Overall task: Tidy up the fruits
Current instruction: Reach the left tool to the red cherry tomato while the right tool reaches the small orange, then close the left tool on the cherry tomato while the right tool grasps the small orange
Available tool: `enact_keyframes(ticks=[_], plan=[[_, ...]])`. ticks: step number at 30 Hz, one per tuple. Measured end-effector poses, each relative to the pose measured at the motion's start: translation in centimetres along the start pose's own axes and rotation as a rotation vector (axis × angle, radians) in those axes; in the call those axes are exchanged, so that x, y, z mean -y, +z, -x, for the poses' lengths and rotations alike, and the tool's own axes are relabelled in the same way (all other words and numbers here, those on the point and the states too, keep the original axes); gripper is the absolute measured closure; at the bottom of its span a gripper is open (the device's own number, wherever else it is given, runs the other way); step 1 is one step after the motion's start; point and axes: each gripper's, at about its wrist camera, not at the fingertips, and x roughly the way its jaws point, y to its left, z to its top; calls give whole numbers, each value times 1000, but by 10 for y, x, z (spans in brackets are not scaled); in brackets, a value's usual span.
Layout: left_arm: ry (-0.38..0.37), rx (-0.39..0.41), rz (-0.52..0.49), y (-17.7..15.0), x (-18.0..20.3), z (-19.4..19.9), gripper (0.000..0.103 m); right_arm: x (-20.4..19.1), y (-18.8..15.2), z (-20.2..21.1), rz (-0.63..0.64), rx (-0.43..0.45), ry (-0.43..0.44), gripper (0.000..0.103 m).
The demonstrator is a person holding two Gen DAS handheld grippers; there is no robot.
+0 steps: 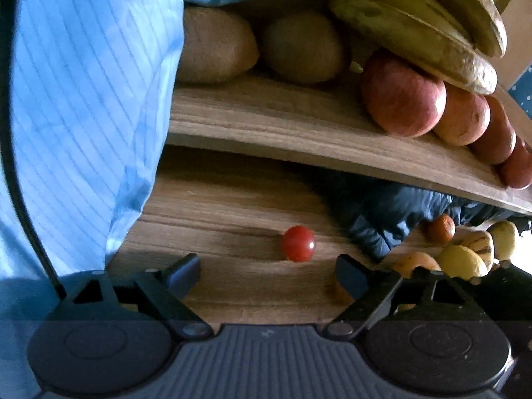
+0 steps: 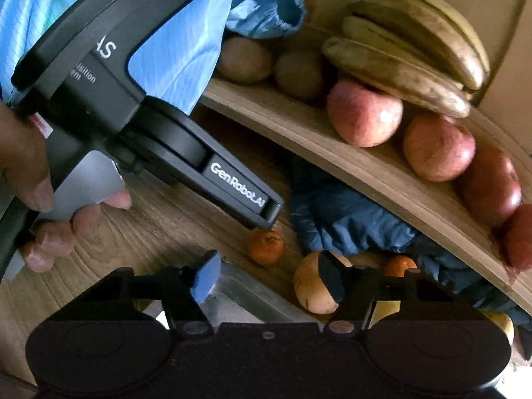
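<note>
A small red cherry tomato (image 1: 298, 243) lies on the lower wooden surface, just ahead of my open, empty left gripper (image 1: 267, 274). On the upper wooden shelf (image 1: 299, 133) lie two kiwis (image 1: 302, 48), a row of red apples (image 1: 402, 94) and a bunch of bananas (image 1: 419, 23). In the right wrist view my right gripper (image 2: 269, 281) is open and empty, with a small orange (image 2: 266, 246) and a yellowish fruit (image 2: 314, 287) ahead of it. The left gripper's body (image 2: 186, 146) crosses that view. The shelf's apples (image 2: 364, 113) and bananas (image 2: 409, 50) show there too.
A dark blue cloth (image 1: 392, 209) lies under the shelf. Yellow and orange fruits (image 1: 460, 261) are piled at the lower right. A light blue sleeve (image 1: 83, 99) fills the left. A grey metal tray edge (image 2: 246, 302) lies below the right gripper.
</note>
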Motion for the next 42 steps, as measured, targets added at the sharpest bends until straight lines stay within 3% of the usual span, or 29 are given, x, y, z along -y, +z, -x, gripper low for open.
enact_keyframes(ticks=[9,17,26,33,35,42], plan=[[-59,17,9,5,-11,2,33,-8,12,-16,43,-22,-6,58],[-111,12,5,4,-16,4,52,-28,26,-33,167,-75,-69,59],[-113,22,14,3,-3,2,64,-58,32,-50,342,-145,-141,61],[-119,20,17,4,-7,3,76,-66,28,-47,427,-164,-137,67],[-119,19,15,4,-7,4,77,-68,25,-46,456,-168,-131,72],[-114,21,18,3,-4,1,79,-70,22,-44,468,-165,-121,73]])
